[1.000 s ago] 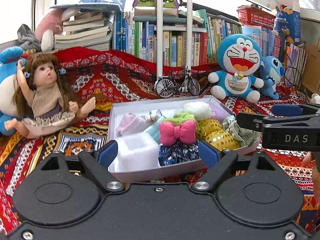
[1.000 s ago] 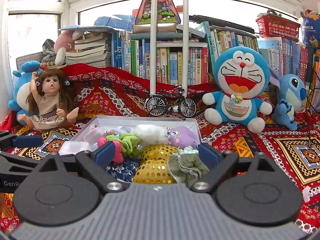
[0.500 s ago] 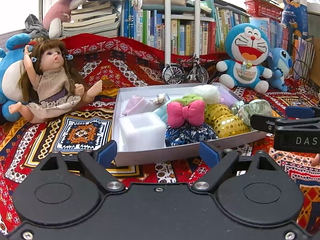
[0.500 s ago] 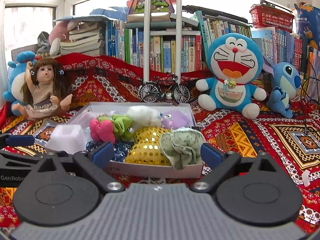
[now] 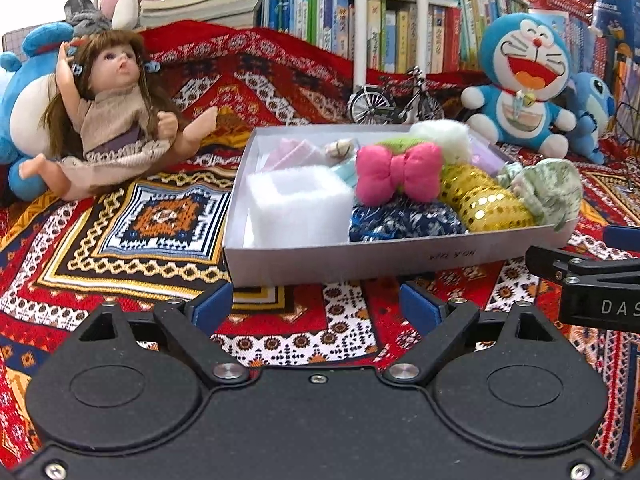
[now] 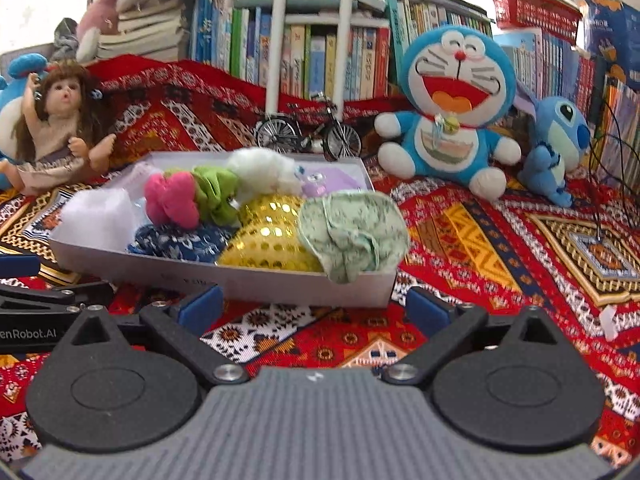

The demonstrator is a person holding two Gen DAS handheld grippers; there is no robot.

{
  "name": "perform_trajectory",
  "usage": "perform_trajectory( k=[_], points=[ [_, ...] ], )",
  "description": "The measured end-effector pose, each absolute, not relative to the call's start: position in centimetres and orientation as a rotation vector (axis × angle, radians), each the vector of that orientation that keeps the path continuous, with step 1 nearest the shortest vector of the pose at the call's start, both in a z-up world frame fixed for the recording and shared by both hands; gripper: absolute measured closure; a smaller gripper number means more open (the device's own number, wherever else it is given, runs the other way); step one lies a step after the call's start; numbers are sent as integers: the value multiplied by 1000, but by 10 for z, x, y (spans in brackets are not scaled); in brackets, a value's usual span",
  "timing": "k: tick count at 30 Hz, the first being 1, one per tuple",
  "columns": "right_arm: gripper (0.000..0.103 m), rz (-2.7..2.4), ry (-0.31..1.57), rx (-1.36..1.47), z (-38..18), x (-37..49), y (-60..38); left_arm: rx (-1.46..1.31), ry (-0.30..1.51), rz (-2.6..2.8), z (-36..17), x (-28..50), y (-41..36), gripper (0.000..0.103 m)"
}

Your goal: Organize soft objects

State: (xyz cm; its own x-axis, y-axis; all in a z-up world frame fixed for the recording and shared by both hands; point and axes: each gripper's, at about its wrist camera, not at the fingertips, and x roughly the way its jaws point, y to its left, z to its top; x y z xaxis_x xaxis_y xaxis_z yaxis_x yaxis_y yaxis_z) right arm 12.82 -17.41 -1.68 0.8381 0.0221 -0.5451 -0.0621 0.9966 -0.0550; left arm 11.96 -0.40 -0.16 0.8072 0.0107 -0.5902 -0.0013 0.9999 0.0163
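A shallow white box [image 5: 360, 258] [image 6: 280, 280] lies on the patterned red cloth, filled with soft things: a white foam block [image 5: 298, 206], a pink bow [image 5: 400, 172] [image 6: 172, 198], a blue patterned pouch [image 5: 404, 220], a gold sequin bundle [image 5: 488, 200] [image 6: 272, 240] and a pale green cloth [image 6: 352, 232] hanging over the near corner. My left gripper [image 5: 316, 308] stands open just short of the box's front wall, nothing between its fingers. My right gripper [image 6: 316, 308] is low before the box's right corner; its jaws are opening, with nothing between them.
A doll [image 5: 116, 120] sits left of the box. A toy bicycle [image 5: 396, 100] stands behind it. A blue cat plush [image 6: 452, 108] and a smaller blue plush [image 6: 556, 148] sit at the right. Shelves of books [image 5: 360, 12] close the back.
Both grippers have sunk toward the cloth, so the box now lies above their fingers instead of between them. The right gripper's fingers have spread a little wider.
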Motion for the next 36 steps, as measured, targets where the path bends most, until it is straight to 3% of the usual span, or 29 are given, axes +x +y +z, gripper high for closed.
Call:
perform_trajectory(
  k=[9,19,36],
  points=[
    [0,27,624,-85,-33,139,-168,5,658,47,-16,129,-1,13],
    [0,20,667,-62,-42,148,-169,-17,674,52,-20,138,3,0],
    [0,30,677,-34,-44,149,-174,-14,676,54,-22,139,2,0]
  ],
)
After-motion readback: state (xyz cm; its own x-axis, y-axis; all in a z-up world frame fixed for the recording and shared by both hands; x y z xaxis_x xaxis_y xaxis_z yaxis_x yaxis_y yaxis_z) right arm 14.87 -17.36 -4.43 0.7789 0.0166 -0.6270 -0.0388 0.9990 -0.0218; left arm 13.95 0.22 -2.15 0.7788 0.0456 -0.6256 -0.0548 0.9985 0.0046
